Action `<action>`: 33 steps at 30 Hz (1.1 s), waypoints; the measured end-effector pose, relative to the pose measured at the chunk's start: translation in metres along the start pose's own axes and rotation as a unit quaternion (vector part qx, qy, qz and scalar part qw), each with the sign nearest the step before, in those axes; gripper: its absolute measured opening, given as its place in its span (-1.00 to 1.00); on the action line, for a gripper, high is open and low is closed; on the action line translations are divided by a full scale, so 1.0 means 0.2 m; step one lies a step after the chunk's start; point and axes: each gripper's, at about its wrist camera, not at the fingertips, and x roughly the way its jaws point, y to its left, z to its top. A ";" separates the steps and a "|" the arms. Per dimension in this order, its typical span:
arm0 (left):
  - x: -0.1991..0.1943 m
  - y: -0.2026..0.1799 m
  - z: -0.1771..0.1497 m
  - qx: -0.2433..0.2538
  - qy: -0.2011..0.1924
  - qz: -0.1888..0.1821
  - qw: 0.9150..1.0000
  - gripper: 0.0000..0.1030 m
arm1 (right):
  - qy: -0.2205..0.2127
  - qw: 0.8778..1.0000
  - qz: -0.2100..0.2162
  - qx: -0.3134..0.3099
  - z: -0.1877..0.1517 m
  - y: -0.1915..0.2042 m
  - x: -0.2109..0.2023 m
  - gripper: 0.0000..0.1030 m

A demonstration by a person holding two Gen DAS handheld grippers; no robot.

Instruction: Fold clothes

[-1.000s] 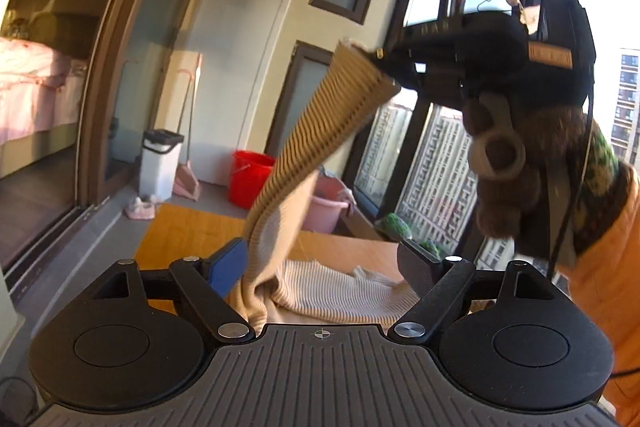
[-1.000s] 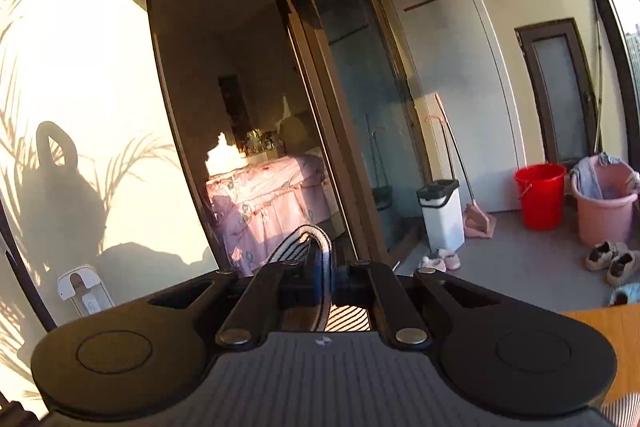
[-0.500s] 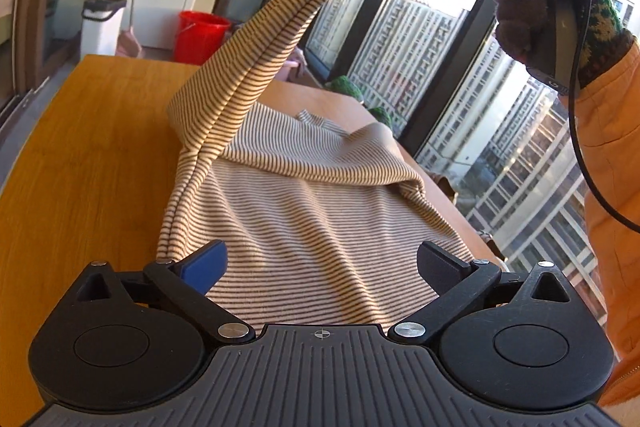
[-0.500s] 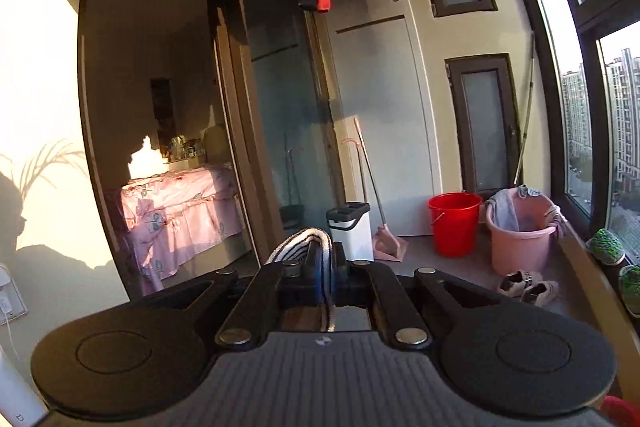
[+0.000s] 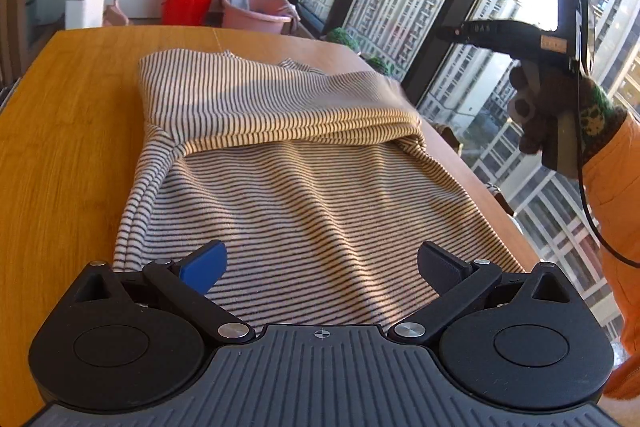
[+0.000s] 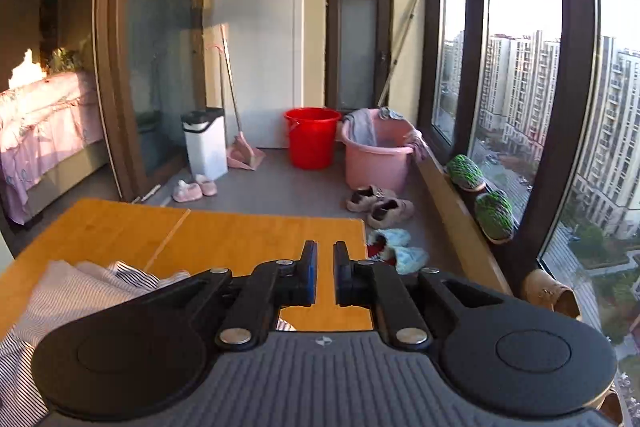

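Left wrist view: left gripper (image 5: 320, 261) spread wide, nothing between the jaws, poised over striped garment (image 5: 304, 179) lying on wooden table (image 5: 60, 155), upper part folded across. Right gripper (image 6: 325, 277) narrow, jaws opening, nothing between them, above the table's far edge, garment at lower left. Beyond: red bucket (image 6: 312, 137), pink tub (image 6: 378, 157).

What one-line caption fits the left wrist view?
Open left gripper above a striped top, sleeve folded across it, on a wooden table; right gripper empty.
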 end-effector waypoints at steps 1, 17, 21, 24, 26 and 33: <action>0.01 0.00 0.01 0.002 -0.001 0.002 1.000 1.00 | 0.007 1.000 0.007 0.017 -0.03 -0.03 0.00 -0.74; 0.05 0.14 0.11 0.003 -0.046 0.104 0.994 1.00 | 0.082 0.974 0.167 0.129 -0.14 0.10 0.15 -0.68; 0.02 0.18 0.12 0.020 -0.065 0.168 0.983 1.00 | 0.036 0.975 0.188 0.117 -0.02 0.11 0.03 -0.67; -0.01 0.25 0.14 0.000 -0.076 0.205 0.976 1.00 | 0.079 0.982 0.148 0.081 -0.09 0.11 0.08 -0.49; -0.04 0.30 0.15 -0.018 -0.084 0.221 0.971 1.00 | 0.113 0.990 0.076 0.043 -0.20 0.11 0.13 -0.49; -0.14 0.26 0.19 -0.041 -0.104 0.164 0.980 1.00 | 0.055 0.997 0.042 -0.016 -0.29 0.17 -0.07 -0.47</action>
